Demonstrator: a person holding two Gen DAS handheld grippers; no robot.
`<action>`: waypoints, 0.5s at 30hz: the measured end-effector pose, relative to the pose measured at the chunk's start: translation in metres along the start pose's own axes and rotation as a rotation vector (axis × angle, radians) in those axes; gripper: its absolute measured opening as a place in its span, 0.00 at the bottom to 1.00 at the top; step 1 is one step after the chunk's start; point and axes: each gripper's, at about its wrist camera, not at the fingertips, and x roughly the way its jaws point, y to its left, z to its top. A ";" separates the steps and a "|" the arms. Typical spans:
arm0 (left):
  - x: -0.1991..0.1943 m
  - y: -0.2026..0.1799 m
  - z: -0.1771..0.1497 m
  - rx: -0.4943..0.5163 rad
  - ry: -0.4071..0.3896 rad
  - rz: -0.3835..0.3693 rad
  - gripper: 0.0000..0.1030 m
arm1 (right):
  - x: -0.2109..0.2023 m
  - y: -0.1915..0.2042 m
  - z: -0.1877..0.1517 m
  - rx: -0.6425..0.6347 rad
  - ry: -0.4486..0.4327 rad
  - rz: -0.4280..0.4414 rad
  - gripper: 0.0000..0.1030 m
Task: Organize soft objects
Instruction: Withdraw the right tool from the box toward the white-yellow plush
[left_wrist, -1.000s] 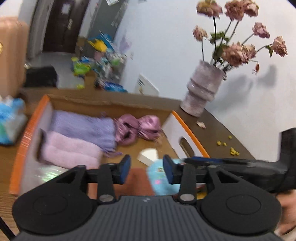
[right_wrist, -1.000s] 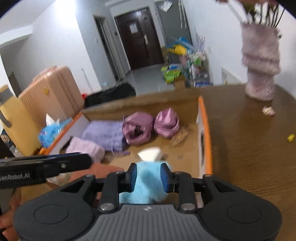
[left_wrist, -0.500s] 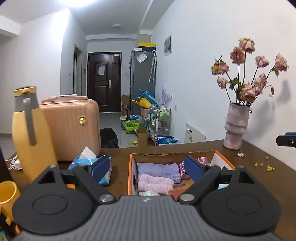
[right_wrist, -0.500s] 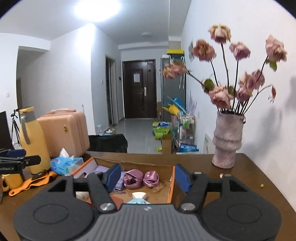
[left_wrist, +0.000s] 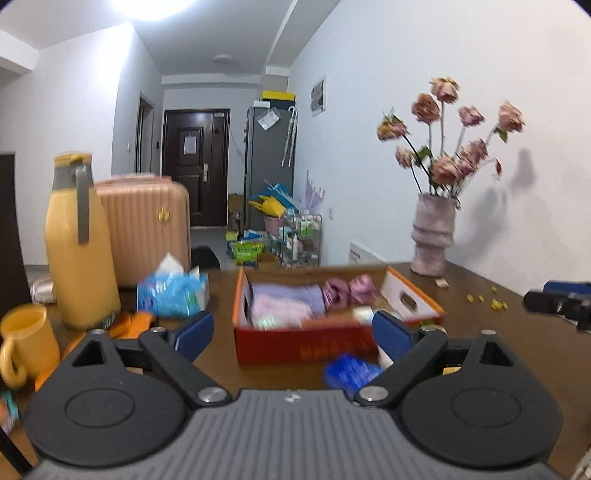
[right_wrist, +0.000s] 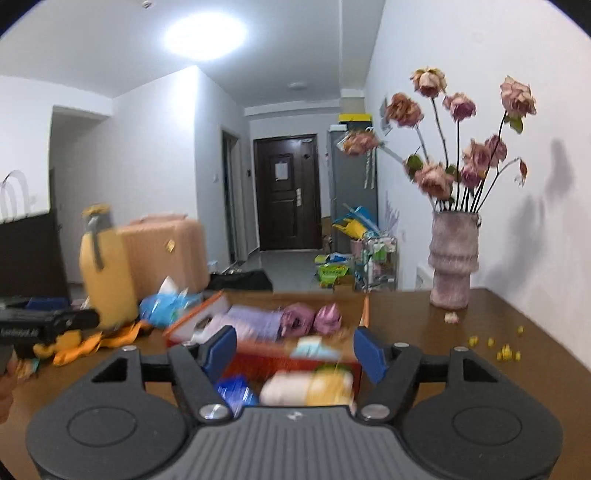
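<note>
An orange cardboard box (left_wrist: 332, 345) stands on the brown table, and the left wrist view looks at it from in front. Inside lie a folded lilac cloth (left_wrist: 286, 294), a pink towel (left_wrist: 280, 310) and shiny pink satin pieces (left_wrist: 347, 291). My left gripper (left_wrist: 293, 332) hangs short of the box, its jaws opening wide with nothing between them. My right gripper (right_wrist: 294, 350) is also back from the box (right_wrist: 365, 310), jaws opening and empty. Below the right gripper lie a blurred pink-and-yellow soft roll (right_wrist: 306, 387) and a blue item (right_wrist: 236, 391).
Left of the box stand a yellow flask (left_wrist: 79, 243), a yellow mug (left_wrist: 26, 343), a blue tissue pack (left_wrist: 171, 295) and an orange cloth (right_wrist: 92, 341). A vase of dried roses (left_wrist: 432, 240) stands at the far right, with yellow crumbs (left_wrist: 480, 299) nearby.
Both grippers have drawn back from over the box and opened wide. The light blue cloth that lay between the right fingers is no longer there.
</note>
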 end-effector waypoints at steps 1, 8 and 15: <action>-0.007 -0.002 -0.010 -0.012 0.010 -0.008 0.92 | -0.007 0.004 -0.013 0.004 0.007 0.008 0.67; -0.024 -0.011 -0.057 -0.031 0.128 -0.053 0.92 | -0.037 0.017 -0.075 0.067 0.078 0.076 0.67; 0.013 -0.026 -0.047 -0.008 0.134 -0.109 0.89 | -0.011 0.001 -0.068 0.093 0.084 0.031 0.67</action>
